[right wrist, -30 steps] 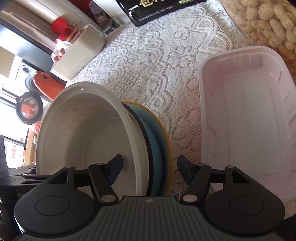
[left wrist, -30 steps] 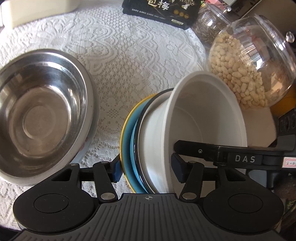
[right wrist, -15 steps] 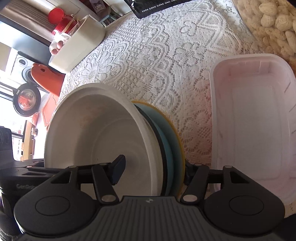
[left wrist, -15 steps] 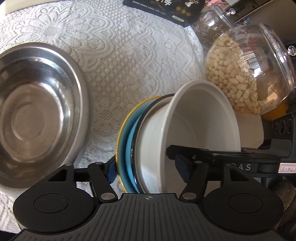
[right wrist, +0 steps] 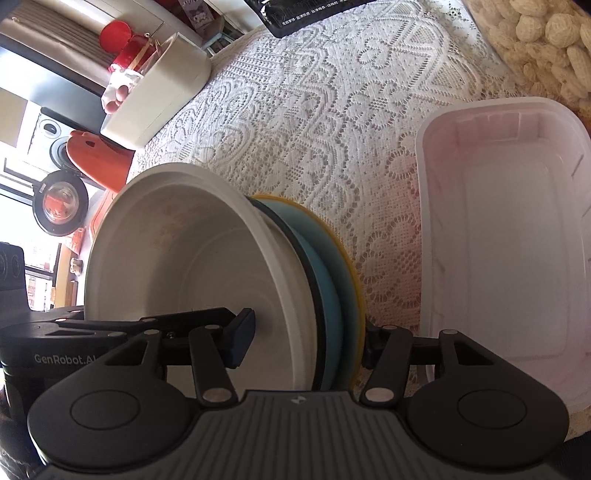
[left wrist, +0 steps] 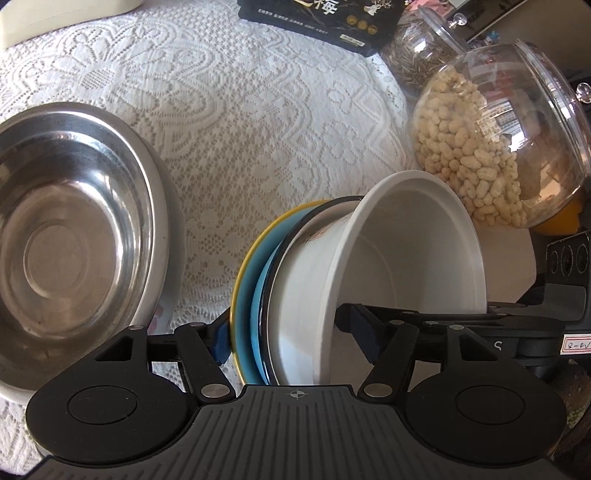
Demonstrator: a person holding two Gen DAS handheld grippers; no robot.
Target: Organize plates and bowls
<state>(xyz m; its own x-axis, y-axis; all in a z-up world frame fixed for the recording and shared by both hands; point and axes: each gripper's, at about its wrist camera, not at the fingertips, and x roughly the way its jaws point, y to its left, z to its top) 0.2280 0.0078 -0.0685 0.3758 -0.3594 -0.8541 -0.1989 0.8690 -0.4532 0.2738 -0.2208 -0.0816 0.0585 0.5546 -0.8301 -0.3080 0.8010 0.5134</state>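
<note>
A white bowl (left wrist: 406, 258) nests on a black-rimmed plate, a blue plate (left wrist: 258, 306) and a yellow plate (left wrist: 239, 288). The stack stands on edge over the lace cloth. My left gripper (left wrist: 291, 338) is open wide and straddles the stack, one pad beside the yellow rim and one inside the bowl. In the right wrist view, my right gripper (right wrist: 310, 339) has its jaws closing on the same stack. Its left pad presses inside the white bowl (right wrist: 184, 266). Its right pad sits behind the yellow plate (right wrist: 351, 273).
A large steel bowl (left wrist: 74, 240) lies left of the stack. A pale plastic tub (right wrist: 509, 229) lies right of it. A jar of peanuts (left wrist: 480, 147), a jar of seeds (left wrist: 417, 55) and a black box (left wrist: 325, 14) stand at the back. A white box (right wrist: 159, 96) sits at the far table edge.
My left gripper's jaws have spread wider around the stack. My right gripper's jaws have narrowed until the right pad slid behind the yellow plate. The stack has barely shifted.
</note>
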